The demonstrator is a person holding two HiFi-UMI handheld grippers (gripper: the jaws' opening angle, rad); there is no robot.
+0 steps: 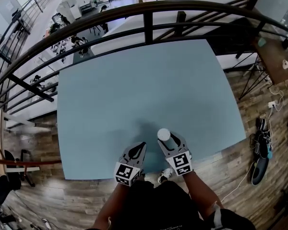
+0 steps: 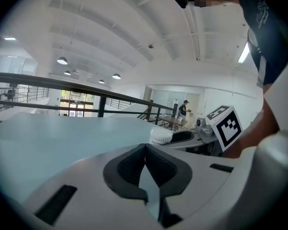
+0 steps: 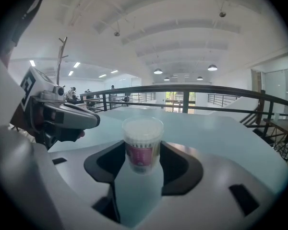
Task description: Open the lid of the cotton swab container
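The right gripper (image 1: pixel 169 139) clamps the upright clear, white-lidded cotton swab container (image 3: pixel 143 150), two o'clock from the shut, empty left gripper (image 2: pixel 145 152).

I'm standing on a mezzanine in a big open-plan workplace, part office, part lab. A black metal railing (image 1: pixel 149 20) runs past the far side of the pale blue table (image 1: pixel 134 90), with cluttered work areas (image 1: pixel 67 44) below at far left. There is a wood-plank floor (image 1: pixel 240 176), cables (image 1: pixel 273 102) trailing at right, and a white vaulted ceiling (image 3: pixel 182 28) hung with pendant lamps (image 3: pixel 158 71).
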